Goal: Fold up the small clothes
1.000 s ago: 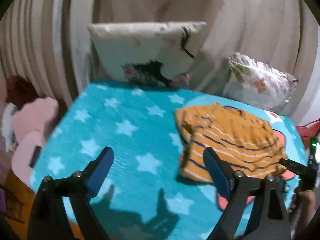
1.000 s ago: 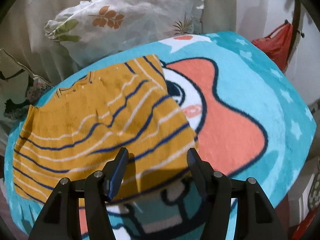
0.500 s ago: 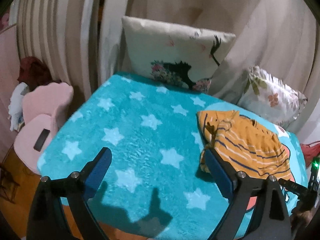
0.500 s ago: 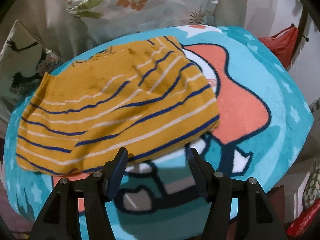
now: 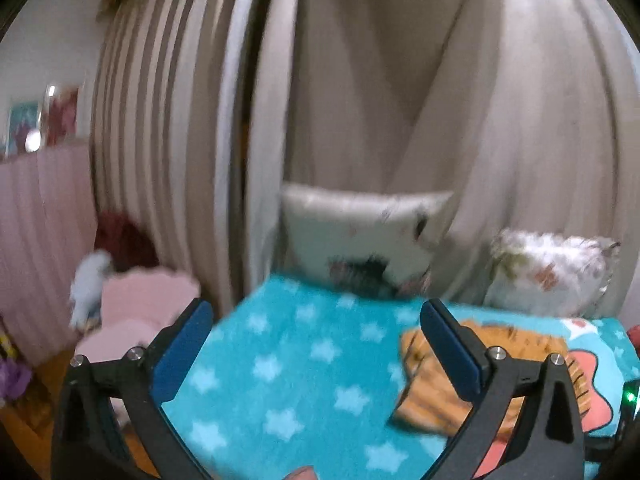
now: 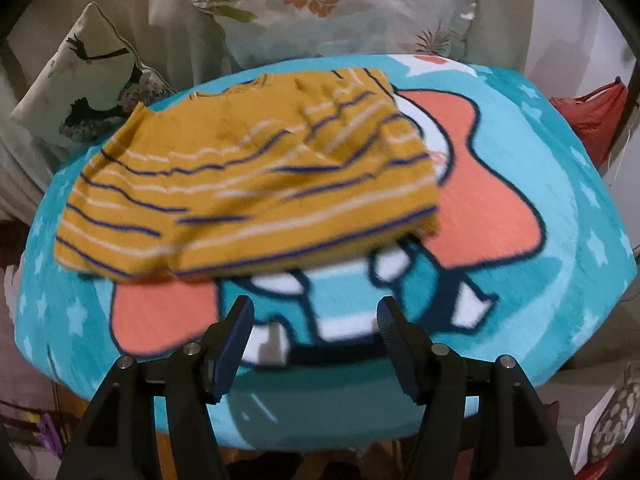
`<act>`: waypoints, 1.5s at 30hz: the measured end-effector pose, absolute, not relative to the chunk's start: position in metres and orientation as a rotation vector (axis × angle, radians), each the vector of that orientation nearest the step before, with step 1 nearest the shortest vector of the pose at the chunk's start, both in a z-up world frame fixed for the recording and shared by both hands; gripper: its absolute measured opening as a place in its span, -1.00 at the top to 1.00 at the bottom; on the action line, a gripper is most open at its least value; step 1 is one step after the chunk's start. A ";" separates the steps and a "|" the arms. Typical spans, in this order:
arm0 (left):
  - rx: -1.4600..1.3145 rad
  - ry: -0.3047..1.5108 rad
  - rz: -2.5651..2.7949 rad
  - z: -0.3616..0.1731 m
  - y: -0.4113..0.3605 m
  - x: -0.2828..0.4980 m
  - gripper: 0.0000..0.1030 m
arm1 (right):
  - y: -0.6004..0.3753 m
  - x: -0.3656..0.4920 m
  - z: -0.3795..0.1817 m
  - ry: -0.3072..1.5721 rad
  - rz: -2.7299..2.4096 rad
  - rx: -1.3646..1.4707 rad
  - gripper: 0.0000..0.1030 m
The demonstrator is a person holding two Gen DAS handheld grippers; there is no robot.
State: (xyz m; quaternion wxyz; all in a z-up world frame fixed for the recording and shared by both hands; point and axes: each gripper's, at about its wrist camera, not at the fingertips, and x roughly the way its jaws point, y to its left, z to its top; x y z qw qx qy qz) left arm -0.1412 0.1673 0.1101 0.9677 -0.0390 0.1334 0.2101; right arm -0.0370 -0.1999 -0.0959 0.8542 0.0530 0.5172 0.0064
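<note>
Both tongs withdrew; folded shirt [image 6: 248, 172] lies long axis crosswise.

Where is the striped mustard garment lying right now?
In the right wrist view the striped mustard garment lies folded on the teal blanket, upper left of centre, just in front of the two pillows and beyond the open right claw.

The left wrist view looks almost level along its fingers [image 5: 184, 344] across the blanket [image 5: 288, 360] toward the curtain [image 5: 400, 100]. The right wrist view tilts steeply down, close above the striped shirt [image 6: 248, 176] lying beyond its fingers [image 6: 236, 340]. Both share that shirt, the blanket and two pillows [image 6: 320, 4].
</note>
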 end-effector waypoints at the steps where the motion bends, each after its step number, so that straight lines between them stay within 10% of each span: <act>1: -0.070 0.252 0.417 0.116 0.158 -0.142 -1.00 | -0.205 -0.041 -0.097 1.087 0.018 0.105 -0.32; 23: -0.071 0.791 0.158 0.040 0.041 -0.088 -1.00 | -0.224 -0.078 -0.071 0.981 0.107 -0.026 -0.38; 45: -0.094 0.931 0.158 0.005 0.112 -0.063 -1.00 | -0.134 -0.050 -0.072 1.024 0.132 -0.131 -0.38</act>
